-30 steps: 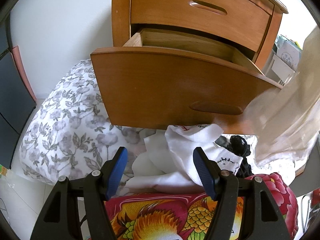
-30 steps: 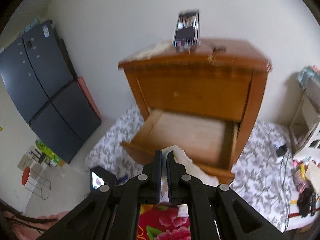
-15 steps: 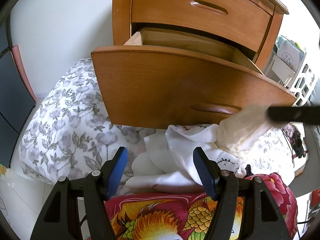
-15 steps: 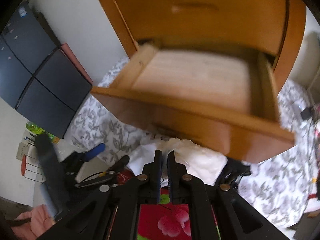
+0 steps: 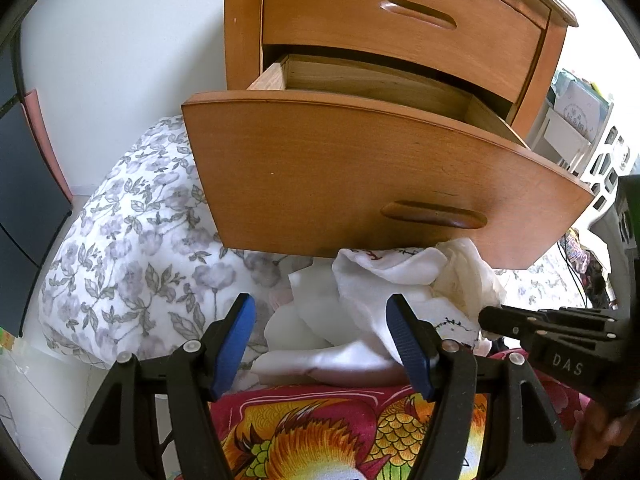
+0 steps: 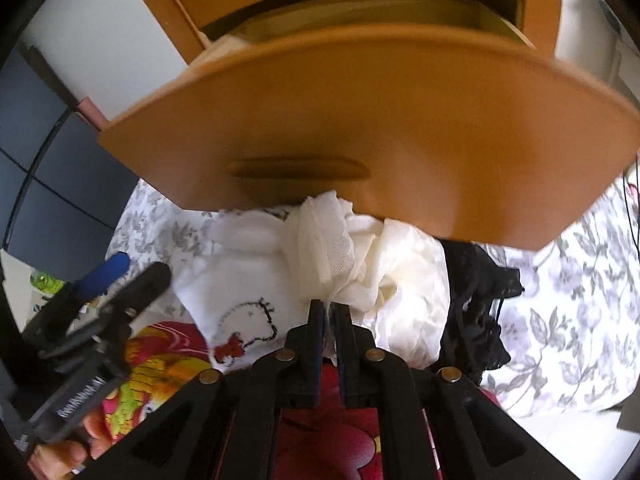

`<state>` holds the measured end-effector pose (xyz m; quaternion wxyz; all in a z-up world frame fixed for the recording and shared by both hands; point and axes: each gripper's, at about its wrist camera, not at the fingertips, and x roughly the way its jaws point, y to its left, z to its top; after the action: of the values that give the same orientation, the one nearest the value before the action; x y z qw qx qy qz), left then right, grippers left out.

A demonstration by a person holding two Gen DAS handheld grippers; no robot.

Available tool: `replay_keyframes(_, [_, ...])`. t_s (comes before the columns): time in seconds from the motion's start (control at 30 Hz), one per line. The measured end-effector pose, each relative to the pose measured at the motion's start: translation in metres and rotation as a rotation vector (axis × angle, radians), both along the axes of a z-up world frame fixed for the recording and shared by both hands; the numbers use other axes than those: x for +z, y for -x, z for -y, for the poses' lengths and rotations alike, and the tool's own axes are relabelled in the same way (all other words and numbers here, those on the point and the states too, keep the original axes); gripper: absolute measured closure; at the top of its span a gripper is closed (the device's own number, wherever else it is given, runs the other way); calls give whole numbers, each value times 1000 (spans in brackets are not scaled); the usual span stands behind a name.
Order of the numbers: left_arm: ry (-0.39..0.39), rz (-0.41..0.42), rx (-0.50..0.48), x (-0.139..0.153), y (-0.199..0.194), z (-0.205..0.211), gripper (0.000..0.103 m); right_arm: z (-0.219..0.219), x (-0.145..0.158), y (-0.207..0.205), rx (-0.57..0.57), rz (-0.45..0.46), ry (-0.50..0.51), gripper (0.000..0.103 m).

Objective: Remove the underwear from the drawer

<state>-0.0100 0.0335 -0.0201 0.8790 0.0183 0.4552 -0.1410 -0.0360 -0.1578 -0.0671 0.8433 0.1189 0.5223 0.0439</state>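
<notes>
Underwear [image 6: 320, 240], a cream mesh piece, lies on a heap of pale garments [image 5: 360, 300] on the bed, just below the front of the open wooden drawer [image 5: 340, 176]. A thin strand of its fabric runs down into the right hand-held gripper [image 6: 329, 312], whose black fingers are nearly together and pinch that strand. Beside the heap on the right lies a black lace garment [image 6: 476, 320]. The left hand-held gripper [image 5: 320, 344] hovers over the pile with its blue-padded fingers [image 5: 236, 344] well apart and nothing between them touching the pads. The bed carries a grey floral sheet [image 5: 132, 240] and a red flowered cover [image 5: 320, 432]. The drawer belongs to a wooden nightstand [image 5: 400, 20] against a white wall.
</notes>
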Motion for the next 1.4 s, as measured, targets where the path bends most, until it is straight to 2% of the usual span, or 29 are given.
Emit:
replay_keyframes(0.2, [-1, 4, 1, 0, 0, -1, 34, -6, 9, 6, -7, 58, 58, 94])
replay_keyframes(0.27, [-2, 5, 1, 0, 0, -1, 34, -8, 11, 8, -12, 71, 75, 86])
replay_keyframes(0.37, [-6, 1, 4, 0, 0, 0, 34, -9, 17, 11, -30, 105, 104, 62])
replay_keyframes(0.47, [-16, 4, 8, 1, 0, 0, 34, -9, 23, 16, -49, 148, 117, 42])
replay_keyframes(0.7, [-26, 34, 2, 4, 4, 2, 34, -1, 29, 24, -111, 191, 115, 18])
replay_keyframes(0.77, [-13, 39, 2, 6, 5, 1, 34, 0, 32, 27, -129, 205, 123, 7])
replay_keyframes(0.83, [-4, 48, 10, 8, 5, -1, 29, 1, 36, 32, -147, 233, 131, 0])
replay_keyframes(1.0, [-6, 84, 6, 17, 10, 0, 25, 2, 44, 40, -174, 296, 156, 0])
replay_keyframes(1.07, [-11, 110, -1, 22, 14, 1, 20, 3, 47, 42, -192, 304, 174, 0])
replay_keyframes(1.1, [-11, 124, -4, 24, 16, 2, 12, 4, 48, 45, -200, 310, 183, 0])
replay_keyframes(1.13, [-10, 143, -5, 27, 18, 2, 11, 4, 50, 47, -212, 321, 194, 0])
replay_keyframes(1.4, [-54, 217, 38, 37, 27, 3, 11, 10, 58, 60, -267, 382, 211, 0])
